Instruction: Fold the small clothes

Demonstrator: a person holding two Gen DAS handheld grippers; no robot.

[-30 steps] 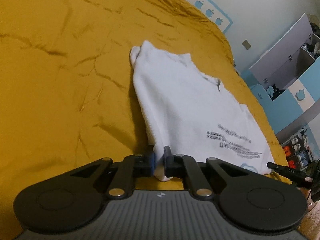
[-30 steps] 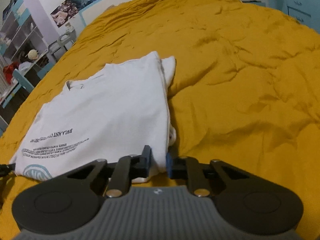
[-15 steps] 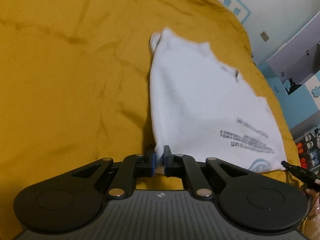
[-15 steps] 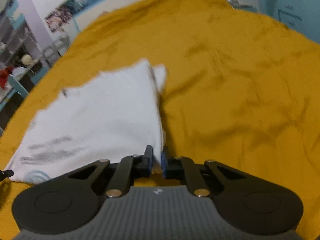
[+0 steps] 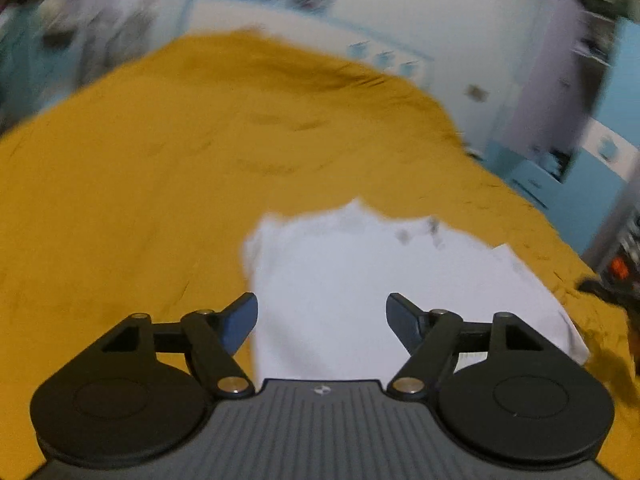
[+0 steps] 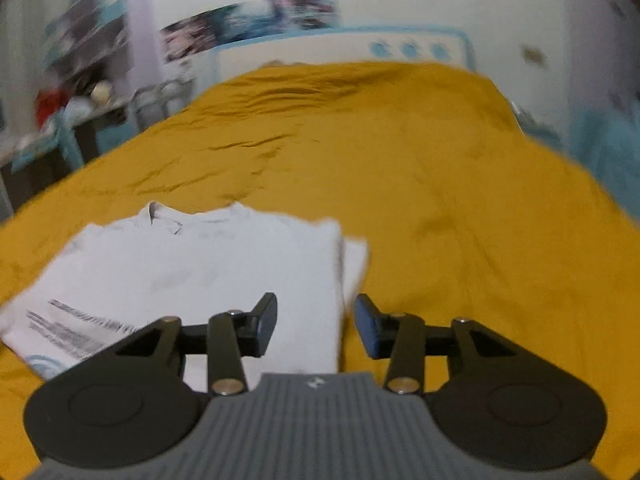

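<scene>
A white T-shirt [image 5: 360, 272] with dark printed lettering lies folded flat on the mustard-yellow bedspread [image 5: 160, 168]. My left gripper [image 5: 322, 322] hovers above the shirt's near edge, its jaws opening wide, with no cloth pinched between them. In the right wrist view the same T-shirt [image 6: 192, 264] lies at the lower left, collar pointing away. My right gripper [image 6: 316, 324] hangs over the shirt's right edge, jaws opening and apart from the cloth. Both views are motion-blurred.
The yellow bedspread [image 6: 440, 184] stretches far beyond the shirt. A white headboard with blue apple marks [image 6: 360, 50] stands at the far end. Blue and white cupboards [image 5: 580, 140] line the right side, and cluttered shelves [image 6: 72, 92] stand at the left.
Both grippers were shut on the shirt's near edge; now both have let go and opened, and have risen and tilted so more of the room shows.
</scene>
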